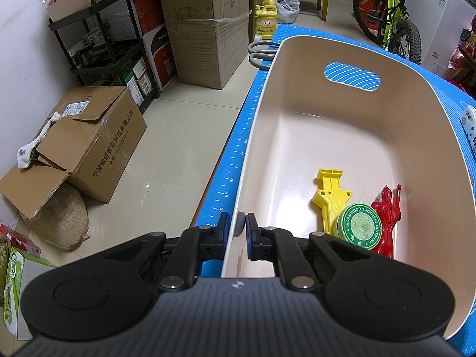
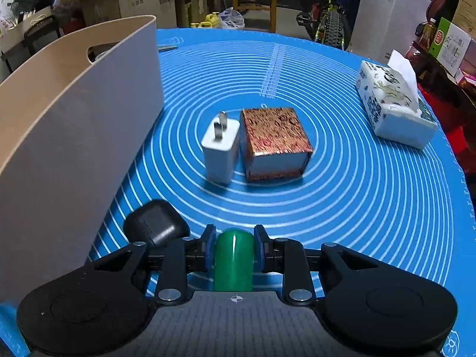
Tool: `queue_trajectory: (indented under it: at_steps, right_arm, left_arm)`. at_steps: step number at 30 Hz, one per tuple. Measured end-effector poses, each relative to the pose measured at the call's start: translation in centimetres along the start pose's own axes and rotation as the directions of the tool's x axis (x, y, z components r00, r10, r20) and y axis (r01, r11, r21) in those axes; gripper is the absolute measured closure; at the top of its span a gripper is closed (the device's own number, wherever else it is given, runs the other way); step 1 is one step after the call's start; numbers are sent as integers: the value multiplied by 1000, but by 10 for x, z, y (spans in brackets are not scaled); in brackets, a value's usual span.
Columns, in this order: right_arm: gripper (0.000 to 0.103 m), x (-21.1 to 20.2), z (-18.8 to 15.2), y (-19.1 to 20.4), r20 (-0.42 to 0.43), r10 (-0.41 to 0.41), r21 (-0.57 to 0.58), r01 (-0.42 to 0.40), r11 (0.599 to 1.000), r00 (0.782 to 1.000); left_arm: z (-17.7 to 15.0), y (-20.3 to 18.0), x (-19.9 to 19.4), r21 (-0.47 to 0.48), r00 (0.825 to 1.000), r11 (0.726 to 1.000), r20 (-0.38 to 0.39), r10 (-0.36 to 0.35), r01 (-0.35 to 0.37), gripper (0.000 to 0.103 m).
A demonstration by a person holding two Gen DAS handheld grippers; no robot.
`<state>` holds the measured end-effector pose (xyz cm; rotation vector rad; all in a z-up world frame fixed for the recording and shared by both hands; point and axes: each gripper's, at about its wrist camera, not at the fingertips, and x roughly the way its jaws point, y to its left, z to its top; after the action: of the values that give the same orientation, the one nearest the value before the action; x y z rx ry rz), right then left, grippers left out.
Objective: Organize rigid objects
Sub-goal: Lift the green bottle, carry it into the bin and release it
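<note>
Left gripper (image 1: 237, 226): jaws clamped on the near side wall of the beige bin (image 1: 342, 59), one pad outside, one inside the rim. Bin resting on the blue mat (image 1: 238, 148) that covers the desk, handle slot at its far end.

Inside the bin, all at the near right end of the floor: yellow plastic piece (image 1: 328, 196) lying flat; round green ointment tin (image 1: 358, 226) tilted, touching the yellow piece on one side and a red figure (image 1: 386, 217) on the other. Red figure leaning against the bin's right wall.

Beyond the bin's far left corner: grey scissor handles (image 1: 261, 53) on the mat edge.

Right gripper (image 2: 234, 242): green rounded cylinder (image 2: 233, 263) between the jaws, pads just beside its sides; cannot tell whether they press on it or stand slightly clear. No earlier view to compare.

Right of the bin, on the mat: black earbud case (image 2: 154, 223) nearest the bin's near corner, just left of the right gripper. White plug adapter (image 2: 221, 151) farther out, prongs up, touching or just beside a copper-patterned box (image 2: 275, 142). Tissue pack (image 2: 392, 104) well apart from the bin, at the mat's far right.
</note>
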<state>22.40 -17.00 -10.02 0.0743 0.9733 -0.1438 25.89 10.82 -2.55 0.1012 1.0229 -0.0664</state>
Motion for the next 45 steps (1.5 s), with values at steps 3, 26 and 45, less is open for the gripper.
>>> queue_trajectory:
  at_steps: [3, 26, 45]
  right_arm:
    - [48, -3, -6, -3, -2, -15, 3, 15, 1000, 1000]
    - [70, -74, 17, 8, 220, 36, -64, -22, 998, 975]
    - [70, -75, 89, 125, 247, 203, -280, -131, 951, 947]
  left_arm:
    - [0, 1, 0, 0, 1000, 1000, 0, 0, 0, 89]
    - [0, 0, 0, 2, 1000, 1000, 0, 4, -4, 89]
    - [0, 1, 0, 4, 1000, 1000, 0, 5, -5, 89]
